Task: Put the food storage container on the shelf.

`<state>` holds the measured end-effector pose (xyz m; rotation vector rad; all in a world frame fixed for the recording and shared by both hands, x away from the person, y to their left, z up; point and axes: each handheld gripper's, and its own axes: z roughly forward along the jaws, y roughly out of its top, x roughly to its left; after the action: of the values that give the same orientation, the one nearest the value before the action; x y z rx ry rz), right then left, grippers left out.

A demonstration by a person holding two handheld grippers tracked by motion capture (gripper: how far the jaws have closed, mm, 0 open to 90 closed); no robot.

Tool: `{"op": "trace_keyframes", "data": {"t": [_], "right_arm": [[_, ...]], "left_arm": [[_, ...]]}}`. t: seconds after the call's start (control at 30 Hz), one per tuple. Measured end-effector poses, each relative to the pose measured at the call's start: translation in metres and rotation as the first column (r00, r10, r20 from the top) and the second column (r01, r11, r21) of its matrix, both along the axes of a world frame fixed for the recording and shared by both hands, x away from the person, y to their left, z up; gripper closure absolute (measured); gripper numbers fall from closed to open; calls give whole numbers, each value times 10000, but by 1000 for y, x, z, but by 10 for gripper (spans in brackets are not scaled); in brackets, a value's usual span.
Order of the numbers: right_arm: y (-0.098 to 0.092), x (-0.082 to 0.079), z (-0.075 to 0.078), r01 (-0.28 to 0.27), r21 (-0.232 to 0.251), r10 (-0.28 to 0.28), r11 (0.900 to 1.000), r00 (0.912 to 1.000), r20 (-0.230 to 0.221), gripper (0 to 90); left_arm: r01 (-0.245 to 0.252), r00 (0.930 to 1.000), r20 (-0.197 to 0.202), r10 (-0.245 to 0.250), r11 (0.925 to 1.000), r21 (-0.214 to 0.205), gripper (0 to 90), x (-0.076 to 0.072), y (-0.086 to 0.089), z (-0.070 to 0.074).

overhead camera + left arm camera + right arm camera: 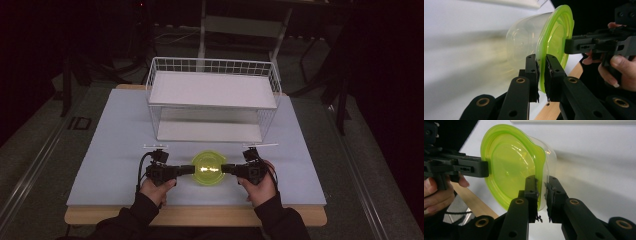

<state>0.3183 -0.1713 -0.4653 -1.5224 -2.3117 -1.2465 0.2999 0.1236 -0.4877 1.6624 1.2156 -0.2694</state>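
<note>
A clear plastic container [208, 169] with a lime-green lid [556, 42] is at the front middle of the table, between the two grippers. My left gripper [192, 169] comes in from the left, and its jaws [541, 58] are shut on the lid's rim. Opposite it, my right gripper [223, 169] pinches the rim too, its jaws [542, 180] closed over the green edge [509, 167]. The clear body [550, 157] shows behind the lid. Whether the container rests on the table or hangs just above it cannot be told.
A white wire rack [212, 100] with two white shelves stands behind the container. Two thin white strips [155, 146] [262, 145] lie on the pale table mat [115, 150] in front of the rack. The wooden table edge [195, 215] runs along the front.
</note>
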Motion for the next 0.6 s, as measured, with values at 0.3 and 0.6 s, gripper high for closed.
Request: {"op": "trace_keyframes", "data": {"t": [0.3, 0.6], "right_arm": [[-1, -9, 34, 89, 146, -104, 9999, 9942, 1072, 802], [0, -12, 70, 180, 531, -275, 9984, 9826, 1836, 803]], "left_arm": [[-16, 9978, 670, 31, 9997, -231, 832, -3, 2, 31], [54, 9885, 1515, 19, 9989, -475, 832, 0, 6, 69]]}}
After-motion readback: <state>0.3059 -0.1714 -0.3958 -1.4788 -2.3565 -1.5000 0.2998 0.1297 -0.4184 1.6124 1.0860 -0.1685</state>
